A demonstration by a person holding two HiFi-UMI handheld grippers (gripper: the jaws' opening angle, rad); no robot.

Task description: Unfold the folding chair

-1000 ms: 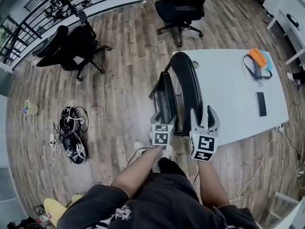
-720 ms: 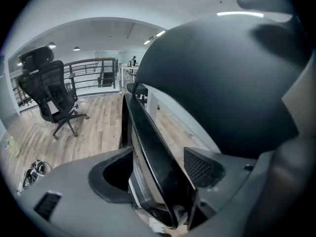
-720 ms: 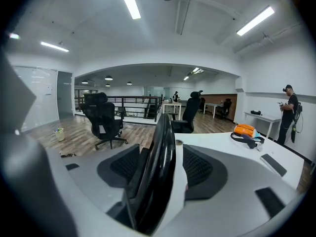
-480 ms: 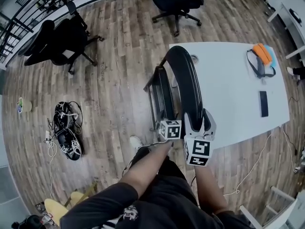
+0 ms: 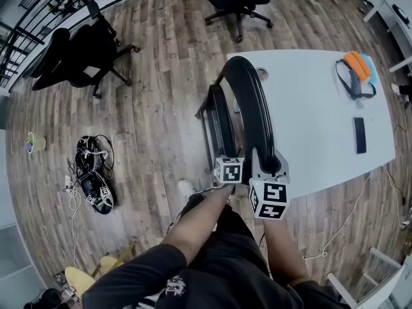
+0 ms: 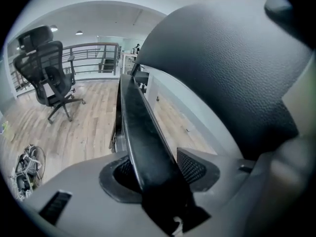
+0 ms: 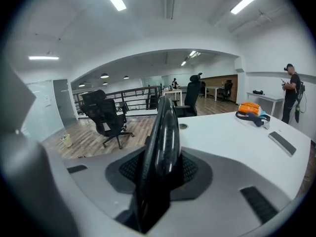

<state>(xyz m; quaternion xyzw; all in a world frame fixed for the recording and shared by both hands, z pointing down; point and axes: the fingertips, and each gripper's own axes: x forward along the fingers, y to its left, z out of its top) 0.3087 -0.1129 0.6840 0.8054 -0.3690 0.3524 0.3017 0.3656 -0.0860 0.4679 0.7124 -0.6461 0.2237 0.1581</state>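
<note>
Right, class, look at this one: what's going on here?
A person holding a gripper in each hand is about to unfold a black folding chair. It stands folded flat on the wooden floor beside a white table. The left gripper has just been closing its jaws on the flat black seat panel, and the right gripper on the curved black backrest. Each part sits gripped between the pads, and the chair is not yet opened.

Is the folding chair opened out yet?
No, the folding chair stands folded flat, seat and back close together, beside the white table.
</note>
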